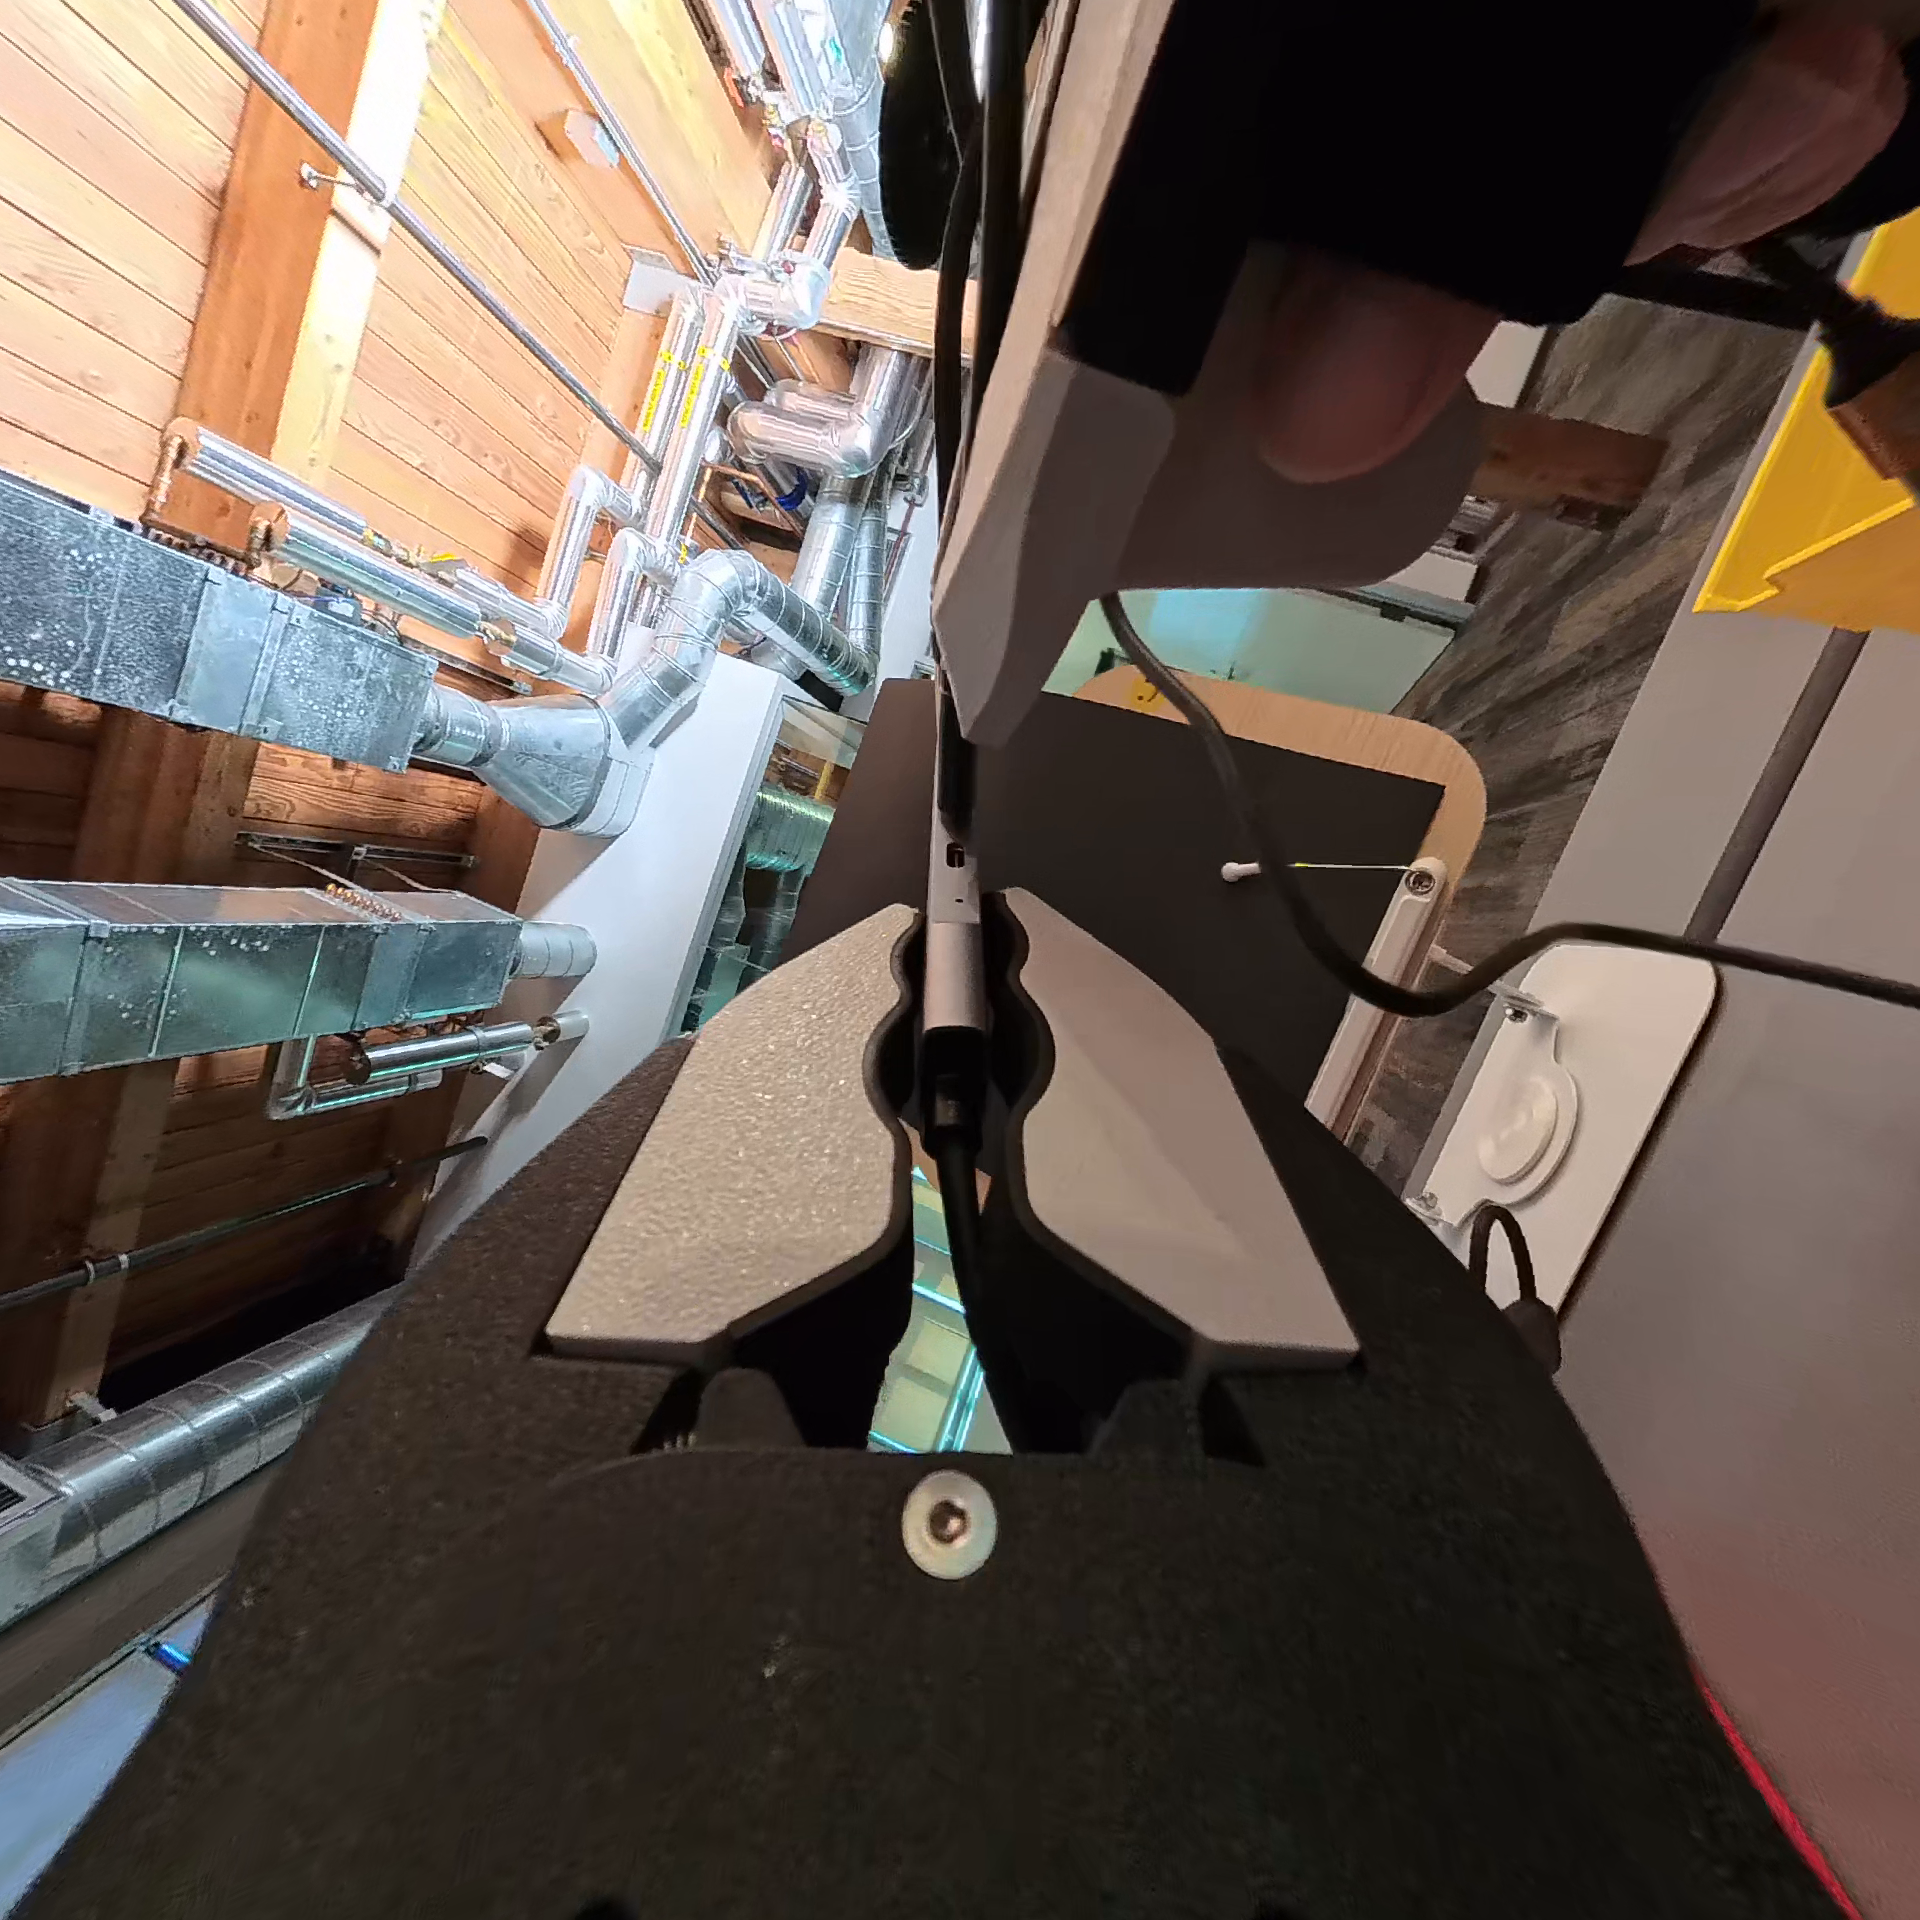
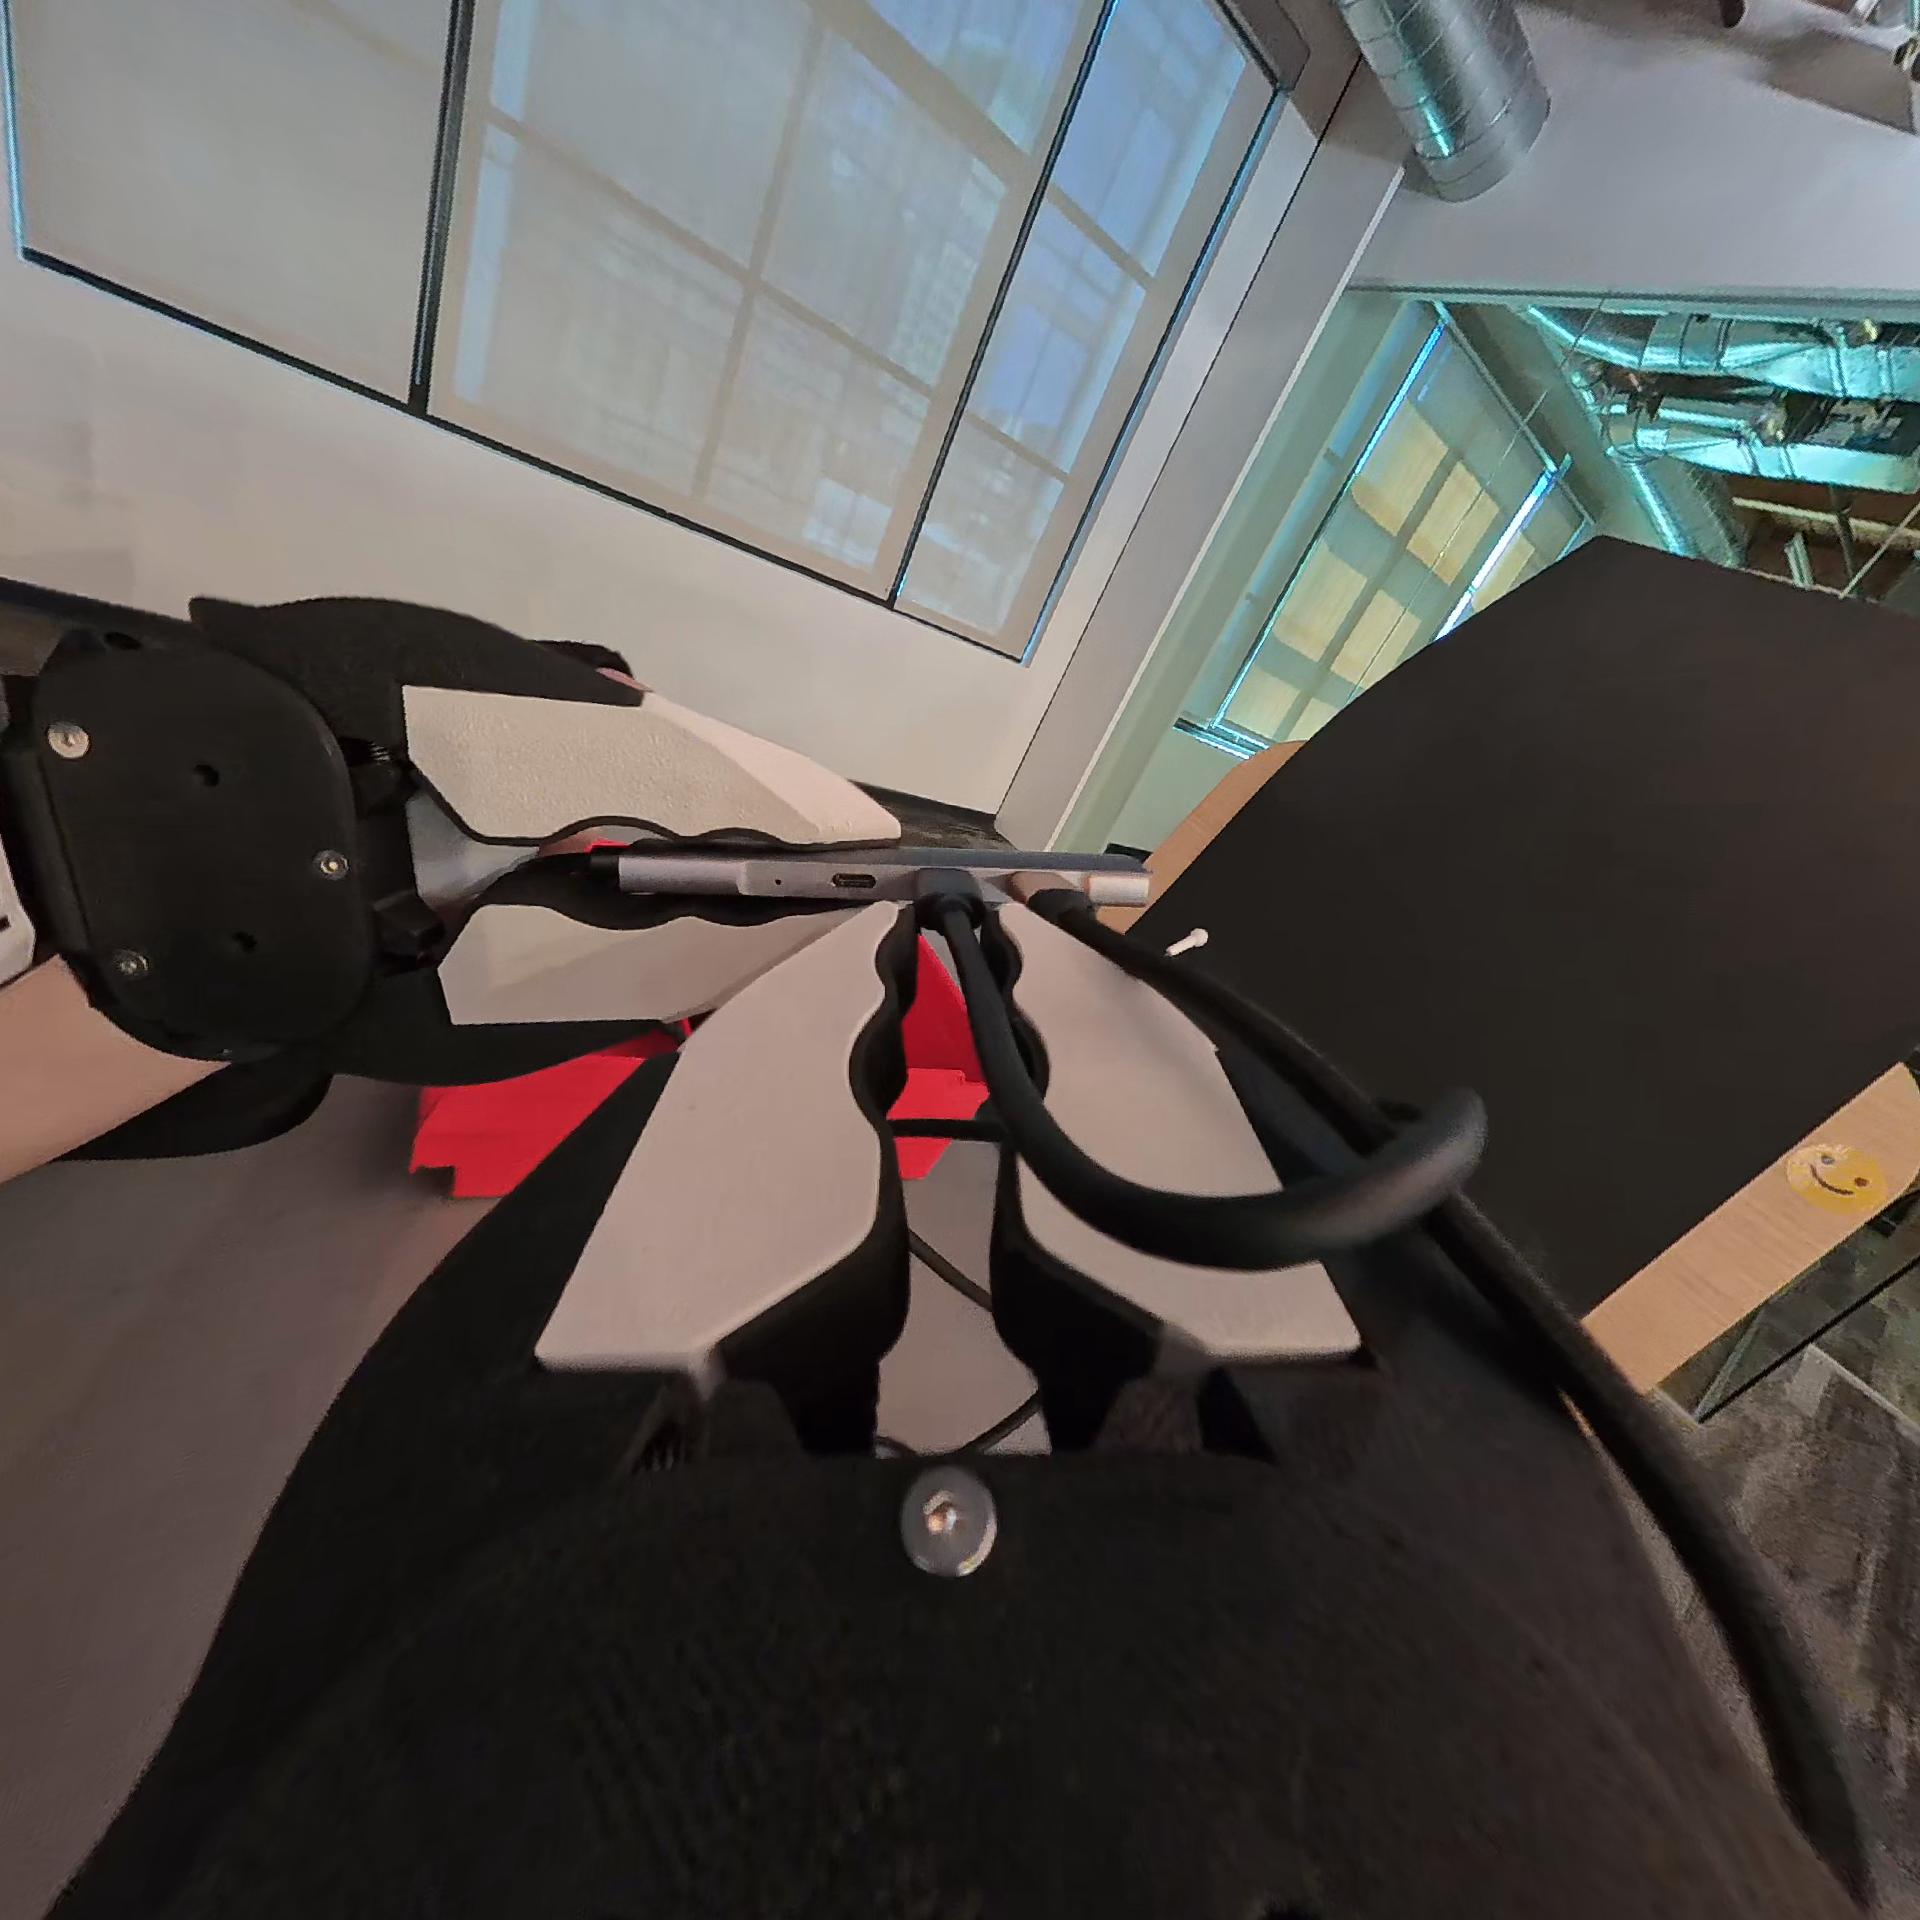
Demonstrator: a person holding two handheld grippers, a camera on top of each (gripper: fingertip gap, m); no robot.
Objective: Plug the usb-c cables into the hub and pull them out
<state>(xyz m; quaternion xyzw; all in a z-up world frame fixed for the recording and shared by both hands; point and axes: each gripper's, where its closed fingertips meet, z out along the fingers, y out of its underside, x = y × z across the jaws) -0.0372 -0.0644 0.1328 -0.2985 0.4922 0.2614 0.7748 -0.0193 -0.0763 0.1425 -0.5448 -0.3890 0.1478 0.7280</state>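
Observation:
My left gripper is shut on the end of a slim grey hub, seen edge-on, and holds it in the air. The hub's own black lead runs back between the fingers. In the right wrist view the hub lies level in the left gripper, with one free port. My right gripper is shut on a black usb-c cable just behind its plug, which sits in the hub's side. A second black cable is plugged in beside it. The right gripper's finger shows above the hub.
A black panel stands on a wooden table to the right. A red bin sits on the grey table below the hub. A yellow bin is at the upper right. Loose cable hangs near the hub. Less than 4 cm separates the two grippers' tips.

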